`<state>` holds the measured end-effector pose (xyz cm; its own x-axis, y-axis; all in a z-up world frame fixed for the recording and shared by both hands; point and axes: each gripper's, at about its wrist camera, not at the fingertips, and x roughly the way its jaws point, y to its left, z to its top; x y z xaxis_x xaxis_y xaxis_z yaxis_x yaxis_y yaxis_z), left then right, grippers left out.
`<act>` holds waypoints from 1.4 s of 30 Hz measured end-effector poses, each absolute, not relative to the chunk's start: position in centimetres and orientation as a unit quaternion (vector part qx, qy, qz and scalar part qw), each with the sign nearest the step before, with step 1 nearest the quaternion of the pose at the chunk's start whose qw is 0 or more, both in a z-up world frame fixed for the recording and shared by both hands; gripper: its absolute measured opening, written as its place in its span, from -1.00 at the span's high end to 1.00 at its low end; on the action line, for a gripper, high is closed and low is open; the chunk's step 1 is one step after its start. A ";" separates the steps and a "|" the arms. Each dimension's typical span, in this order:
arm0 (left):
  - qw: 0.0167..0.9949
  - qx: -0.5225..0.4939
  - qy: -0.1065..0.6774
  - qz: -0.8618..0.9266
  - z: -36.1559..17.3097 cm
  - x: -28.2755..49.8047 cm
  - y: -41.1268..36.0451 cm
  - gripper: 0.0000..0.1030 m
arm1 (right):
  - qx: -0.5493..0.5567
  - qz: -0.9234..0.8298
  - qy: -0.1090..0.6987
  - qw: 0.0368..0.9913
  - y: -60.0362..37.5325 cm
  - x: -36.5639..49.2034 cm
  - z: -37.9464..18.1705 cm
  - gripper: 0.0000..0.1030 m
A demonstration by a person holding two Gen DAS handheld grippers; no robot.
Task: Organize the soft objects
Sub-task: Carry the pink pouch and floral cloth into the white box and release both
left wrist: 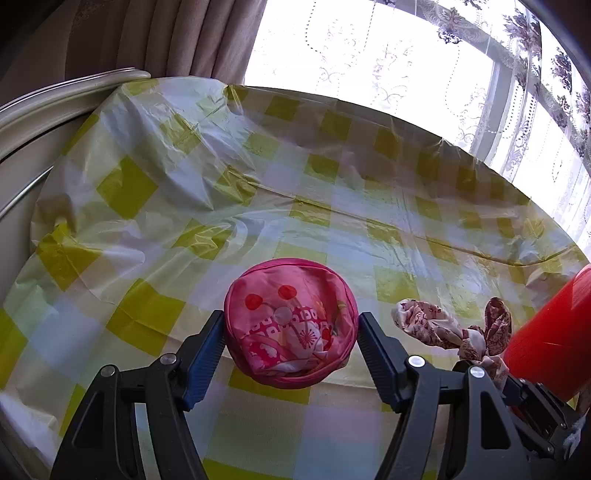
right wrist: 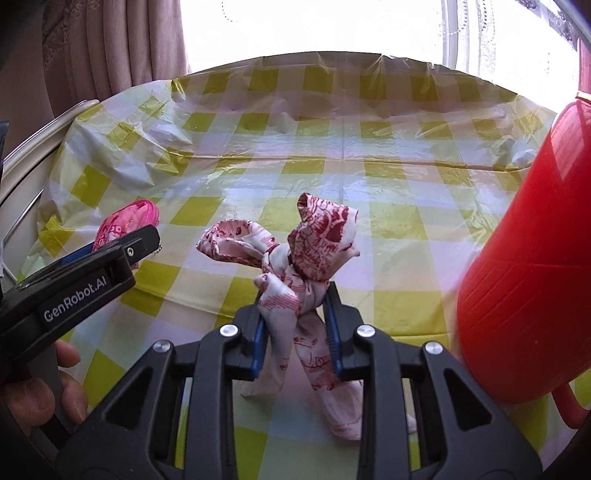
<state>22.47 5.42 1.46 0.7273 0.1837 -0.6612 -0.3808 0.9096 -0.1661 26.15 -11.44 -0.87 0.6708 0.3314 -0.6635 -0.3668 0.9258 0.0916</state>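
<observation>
On left tool (right wrist: 122,243) side: "GenRobot.AI", white lettering.

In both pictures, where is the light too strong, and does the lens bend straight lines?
Left wrist view: the window is blown out white and the far edge of the checked tablecloth curves strongly. Right wrist view: the same white window, sheen on the plastic tablecloth, and the red container looks swollen at the picture's edge.
</observation>
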 end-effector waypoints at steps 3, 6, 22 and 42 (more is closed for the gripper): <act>0.919 -0.156 0.326 0.158 1.9 20.9 5.7 -0.39 | -0.032 0.192 0.345 0.918 -11.5 25.1 -0.2 0.41; 0.919 -0.164 0.323 0.152 2.3 19.9 5.6 -0.39 | -0.040 0.195 0.339 0.920 -11.6 24.1 0.4 0.41; 0.926 -0.164 0.324 0.108 3.9 15.6 2.2 -0.39 | -0.025 0.180 0.347 0.920 -17.0 18.6 2.0 0.41; 0.933 -0.105 0.343 0.036 5.3 14.2 -6.1 -0.39 | 0.018 0.139 0.356 0.924 -26.6 15.0 2.9 0.41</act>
<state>14.22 -6.11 5.32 0.7621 -0.0052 -0.6474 -0.1391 0.9753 -0.1716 14.95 -26.55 2.91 0.7075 0.2695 -0.6533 -0.2440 0.9607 0.1321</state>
